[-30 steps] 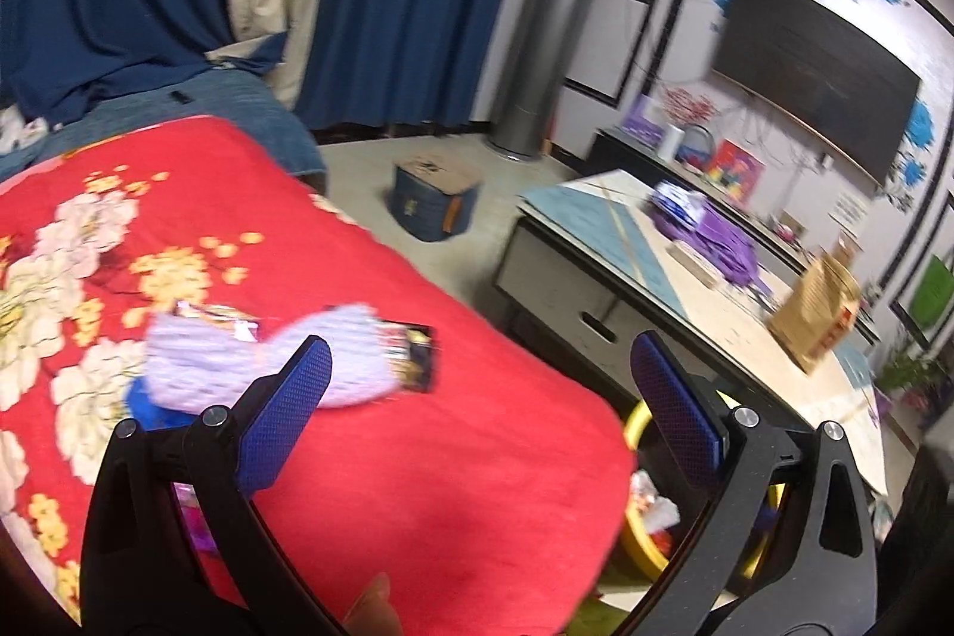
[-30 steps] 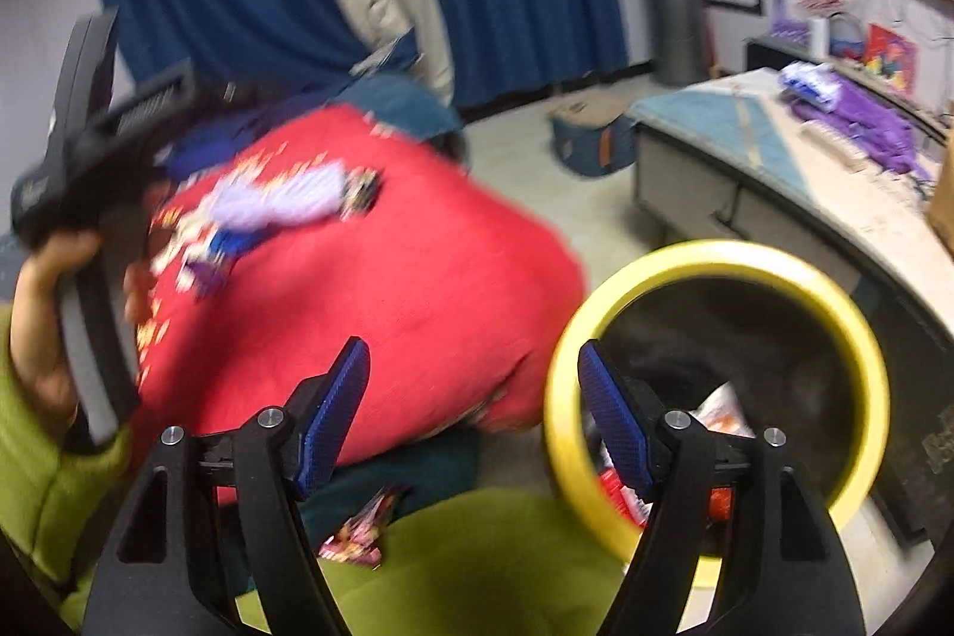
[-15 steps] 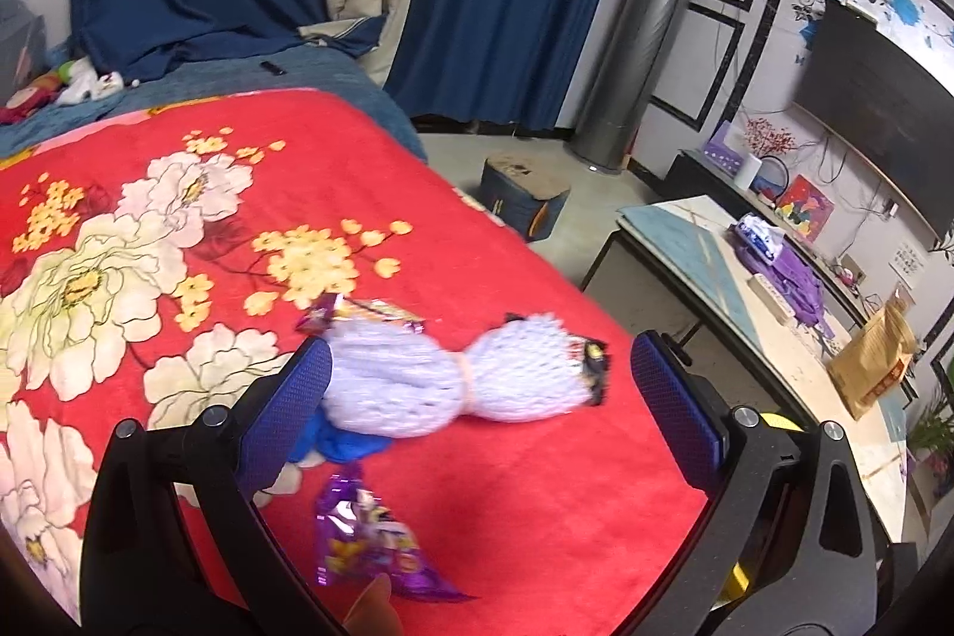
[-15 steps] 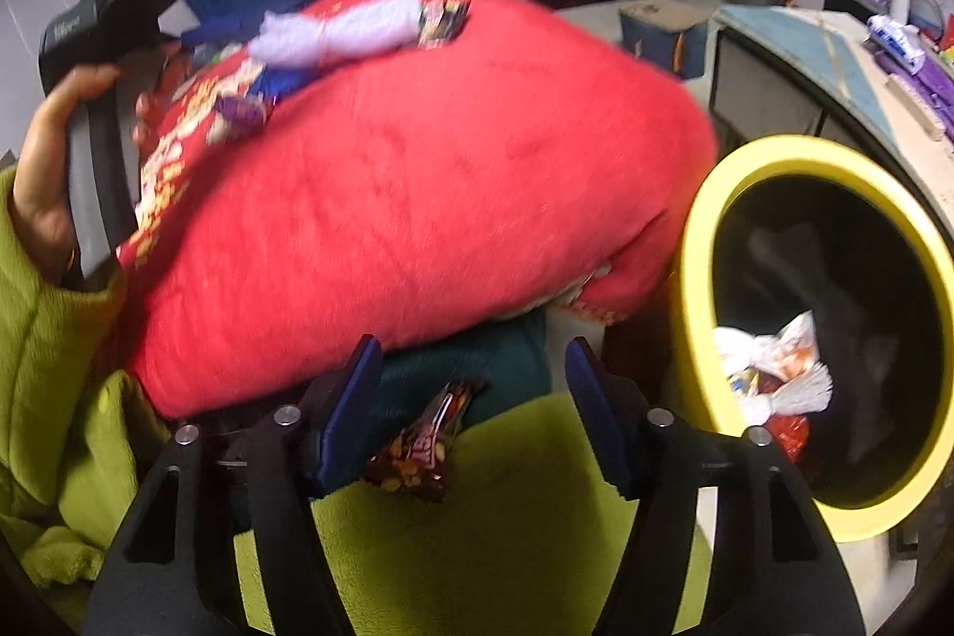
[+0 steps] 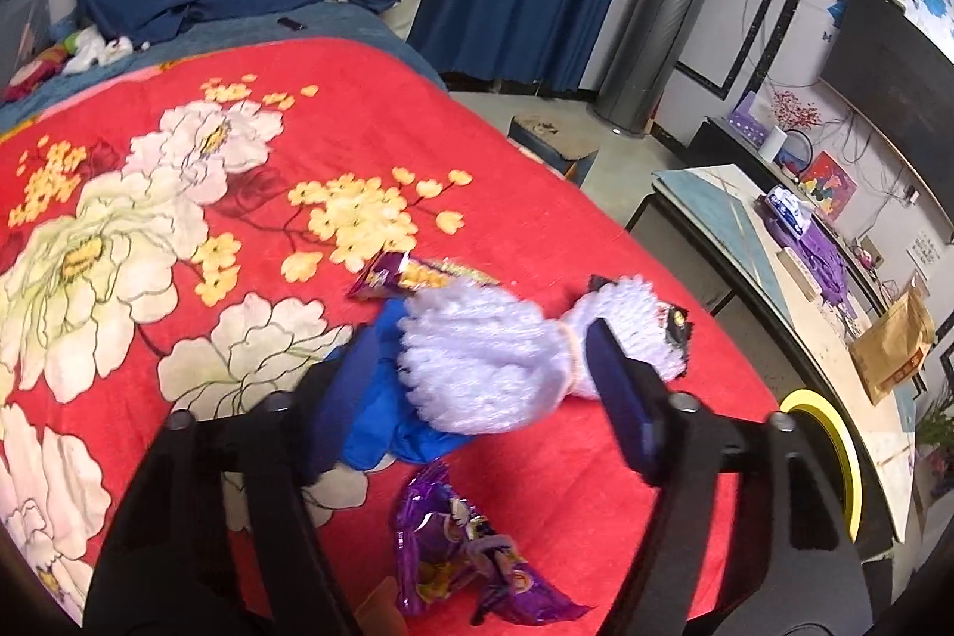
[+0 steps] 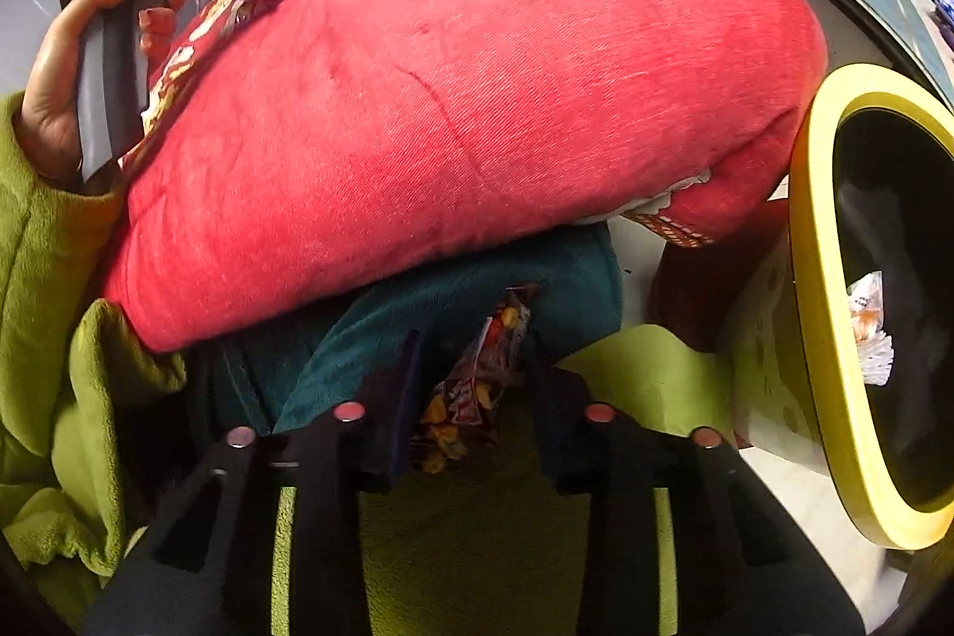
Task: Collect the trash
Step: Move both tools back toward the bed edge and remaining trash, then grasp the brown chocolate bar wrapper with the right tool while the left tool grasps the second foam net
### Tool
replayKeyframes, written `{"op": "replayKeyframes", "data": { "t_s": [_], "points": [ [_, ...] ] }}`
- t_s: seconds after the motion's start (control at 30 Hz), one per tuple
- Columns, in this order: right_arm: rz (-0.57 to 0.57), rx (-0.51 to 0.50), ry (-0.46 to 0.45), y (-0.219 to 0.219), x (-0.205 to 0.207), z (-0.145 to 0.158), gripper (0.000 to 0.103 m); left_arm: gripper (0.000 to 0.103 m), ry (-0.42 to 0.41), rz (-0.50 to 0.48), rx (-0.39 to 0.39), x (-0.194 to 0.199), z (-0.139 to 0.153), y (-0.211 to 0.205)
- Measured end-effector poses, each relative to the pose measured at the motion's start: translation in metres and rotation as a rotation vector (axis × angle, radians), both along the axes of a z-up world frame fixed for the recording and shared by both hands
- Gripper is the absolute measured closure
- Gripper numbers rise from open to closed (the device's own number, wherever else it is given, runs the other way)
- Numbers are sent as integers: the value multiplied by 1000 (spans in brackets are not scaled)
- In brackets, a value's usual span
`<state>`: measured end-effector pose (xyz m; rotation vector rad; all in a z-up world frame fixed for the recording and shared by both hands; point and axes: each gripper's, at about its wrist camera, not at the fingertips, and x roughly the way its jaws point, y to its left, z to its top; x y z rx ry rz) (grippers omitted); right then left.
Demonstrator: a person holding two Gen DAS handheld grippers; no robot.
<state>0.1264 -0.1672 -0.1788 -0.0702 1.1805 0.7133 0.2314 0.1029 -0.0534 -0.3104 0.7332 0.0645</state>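
Left gripper (image 5: 477, 385) released around foam net (image 5: 495, 356), right gripper (image 6: 471, 391) released astride snack wrapper (image 6: 477, 379), yellow-rimmed bin (image 6: 823, 314) beside.

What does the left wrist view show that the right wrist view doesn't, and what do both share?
Only the left wrist view shows the blanket's flower print, the TV, and the open left gripper reaching over the white mesh bundle.

Only the right wrist view shows the snack wrapper between the open right gripper's fingers, and trash inside the bin.

Both share the red blanket, mesh bundle, purple wrapper and the bin's yellow rim.
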Motion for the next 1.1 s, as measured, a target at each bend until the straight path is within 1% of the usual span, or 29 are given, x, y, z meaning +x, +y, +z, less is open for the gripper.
{"op": "replayKeyframes", "data": {
  "t_s": [0.03,0.1,0.13,0.17,0.3,0.4,0.5,0.57,0.7,0.9,1.1],
  "points": [
    [1,3,1,0,0,0,78,53,6,0,-4,0,-2,1],
    [-5,14,4,-2,0,1,84,65,12,-2,-4,0,-3,0],
    [-8,22,7,-3,1,1,86,66,15,-3,-4,-1,-4,0],
    [-9,29,13,-4,1,0,86,68,15,-5,-6,-1,-4,0],
    [0,29,5,-1,1,2,88,85,22,-16,-5,-2,-4,-2],
    [14,26,-11,1,-2,6,90,90,27,-27,-6,-3,-6,-3],
    [23,25,-32,-1,-4,11,90,94,23,-38,-14,-6,-6,-4],
    [25,28,-47,-1,-5,15,90,94,9,-47,-27,-9,-3,-4],
    [21,29,-72,-6,-6,22,91,96,-20,-56,-25,-15,7,-7],
    [-10,47,-82,-18,-4,31,91,97,-68,-64,-25,-23,22,-9],
    [-16,87,-122,-23,-8,55,91,97,-112,-96,-12,-33,39,-17]
  ]
}}
